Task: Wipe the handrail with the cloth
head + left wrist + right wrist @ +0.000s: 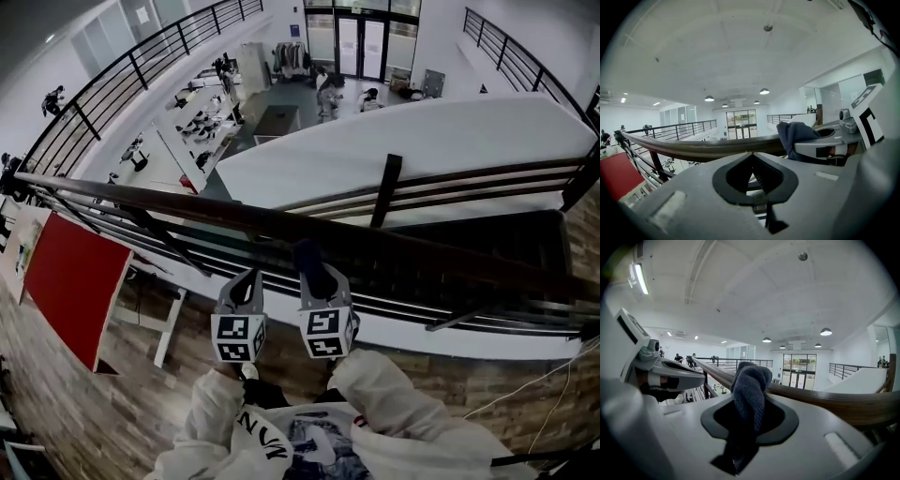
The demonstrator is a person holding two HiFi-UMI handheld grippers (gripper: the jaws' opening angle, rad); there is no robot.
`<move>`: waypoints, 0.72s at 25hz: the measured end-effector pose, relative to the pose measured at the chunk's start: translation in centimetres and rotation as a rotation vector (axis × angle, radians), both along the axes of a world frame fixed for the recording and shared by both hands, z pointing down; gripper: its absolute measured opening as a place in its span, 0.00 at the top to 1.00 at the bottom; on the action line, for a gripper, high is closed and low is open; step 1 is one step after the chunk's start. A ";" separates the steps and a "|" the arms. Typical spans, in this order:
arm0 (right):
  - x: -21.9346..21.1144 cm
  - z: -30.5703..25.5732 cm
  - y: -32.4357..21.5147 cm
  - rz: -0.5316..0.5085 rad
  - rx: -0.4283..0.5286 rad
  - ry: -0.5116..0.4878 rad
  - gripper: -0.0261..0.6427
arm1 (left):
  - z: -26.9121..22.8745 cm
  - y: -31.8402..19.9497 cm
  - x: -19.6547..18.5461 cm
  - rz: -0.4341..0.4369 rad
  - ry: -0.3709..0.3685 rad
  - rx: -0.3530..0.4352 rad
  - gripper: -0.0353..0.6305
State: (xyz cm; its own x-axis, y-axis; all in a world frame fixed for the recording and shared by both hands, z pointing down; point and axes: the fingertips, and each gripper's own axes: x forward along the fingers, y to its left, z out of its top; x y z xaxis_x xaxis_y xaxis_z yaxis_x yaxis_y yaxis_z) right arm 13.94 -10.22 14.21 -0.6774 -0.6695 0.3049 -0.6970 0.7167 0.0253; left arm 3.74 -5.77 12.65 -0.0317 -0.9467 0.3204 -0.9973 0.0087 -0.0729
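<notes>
My right gripper [743, 427] is clamping a nubby dark-blue terry cloth [751, 385] that is draping over the rounded wooden handrail [825, 401] at frame centre; my left gripper [752, 176] is sitting clenched, empty.

The handrail [820, 401] is smooth brown wood with a soft sheen; its posts [384, 192] look like black-painted metal. The cloth [752, 380] is dark, nubbly terry (matt, slightly fuzzy). The right gripper [750, 404] has a matt grey plastic shell.

Open air above the long handrail [169, 203] and beyond it; horizontal bars [422, 307] close underneath.
</notes>
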 end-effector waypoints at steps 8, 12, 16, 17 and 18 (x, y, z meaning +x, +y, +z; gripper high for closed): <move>-8.6 1.0 -0.4 0.022 0.014 0.035 0.82 | 1.9 -2.1 -7.8 0.044 0.023 -0.005 0.94; -15.7 1.7 0.6 -0.026 0.006 0.047 0.82 | 2.5 -1.8 -14.6 0.036 0.041 -0.009 0.94; -24.1 3.7 2.0 -0.070 -0.042 0.080 0.82 | 3.6 -0.8 -23.4 -0.002 0.062 -0.020 0.94; -26.2 4.3 2.4 -0.080 -0.051 0.088 0.82 | 4.1 -0.5 -25.6 -0.011 0.065 -0.024 0.94; -28.3 4.9 2.5 -0.087 -0.059 0.093 0.82 | 4.6 -0.3 -27.7 -0.019 0.066 -0.028 0.94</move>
State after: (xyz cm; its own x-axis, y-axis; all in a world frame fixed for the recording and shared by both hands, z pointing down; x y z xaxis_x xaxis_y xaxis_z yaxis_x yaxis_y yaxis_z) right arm -14.33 -7.71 19.12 -0.6991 -0.5881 0.4067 -0.6284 0.7767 0.0427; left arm -23.95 -6.03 17.21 -0.0275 -0.9369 0.3485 -0.9996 0.0267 -0.0070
